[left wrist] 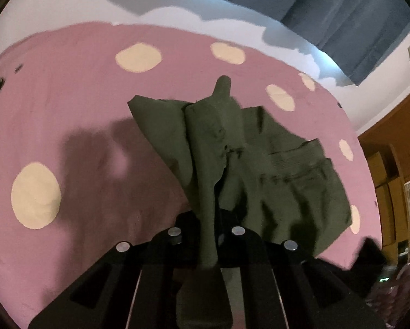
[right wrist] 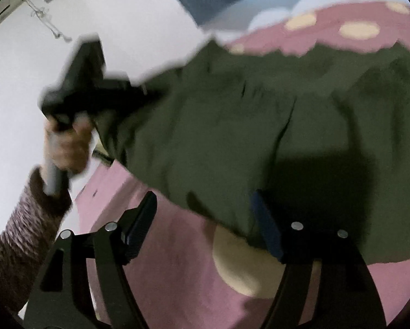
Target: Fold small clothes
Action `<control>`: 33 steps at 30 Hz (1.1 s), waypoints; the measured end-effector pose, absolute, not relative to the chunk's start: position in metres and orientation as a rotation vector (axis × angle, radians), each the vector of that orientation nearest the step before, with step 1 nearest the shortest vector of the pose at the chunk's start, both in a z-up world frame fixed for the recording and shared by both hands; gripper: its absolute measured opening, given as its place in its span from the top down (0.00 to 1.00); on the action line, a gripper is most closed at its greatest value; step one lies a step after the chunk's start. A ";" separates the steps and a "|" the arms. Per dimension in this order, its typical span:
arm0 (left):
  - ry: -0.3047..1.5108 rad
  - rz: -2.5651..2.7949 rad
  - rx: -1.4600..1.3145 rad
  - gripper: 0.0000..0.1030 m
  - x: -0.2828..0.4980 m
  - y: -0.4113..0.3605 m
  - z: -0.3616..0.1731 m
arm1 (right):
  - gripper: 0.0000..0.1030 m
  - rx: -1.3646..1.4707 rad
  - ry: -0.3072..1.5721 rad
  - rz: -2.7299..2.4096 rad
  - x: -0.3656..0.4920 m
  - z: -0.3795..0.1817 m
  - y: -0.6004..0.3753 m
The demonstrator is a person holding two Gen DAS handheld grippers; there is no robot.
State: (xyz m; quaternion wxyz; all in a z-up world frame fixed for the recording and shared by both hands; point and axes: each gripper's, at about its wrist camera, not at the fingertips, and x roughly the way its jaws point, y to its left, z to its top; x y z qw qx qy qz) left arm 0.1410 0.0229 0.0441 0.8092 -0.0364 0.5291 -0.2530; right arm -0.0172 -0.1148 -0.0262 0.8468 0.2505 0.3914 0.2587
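Garment: an olive-green piece of small clothing (left wrist: 281,164), stitched pocket showing, lies partly on a pink bedspread (left wrist: 81,126) with cream dots, one edge lifted off it.
Far left, right wrist view: a hand (right wrist: 68,148) in a mottled knit sleeve (right wrist: 21,235) grips the grey handle of the left gripper (right wrist: 147,93), which meets the raised left edge of the cloth; this part of the frame is blurred.
Left gripper, own view: its jaws are pressed together on a bunched strip of the green fabric, which rises between the fingers and fans out toward the bedspread beyond.
Centre, right wrist view: the cloth hangs in a broad sheet from that pinched edge and slopes down to the right onto the spread.
Right gripper (right wrist: 205,233): jaws spread wide, nothing clamped; the left finger (right wrist: 139,227) stands over bare pink spread, the blue-padded right finger (right wrist: 267,230) sits at the cloth's lower hem, contact unclear.
Background: a white wall (right wrist: 122,13) and blue curtain (left wrist: 341,13) behind the bed; brown wooden furniture (left wrist: 388,164) at the far right of the left wrist view.
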 end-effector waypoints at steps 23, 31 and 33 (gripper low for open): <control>1.164 -0.414 0.313 0.95 0.073 -0.251 0.063 | 0.28 0.616 0.892 0.421 -0.090 -0.039 -0.238; 1.153 -0.344 0.409 0.90 0.050 -0.305 0.000 | 0.28 0.715 0.895 0.372 -0.117 -0.060 -0.283; 1.110 -0.332 0.439 0.79 0.042 -0.313 -0.007 | 0.28 0.752 0.889 0.379 -0.122 -0.062 -0.288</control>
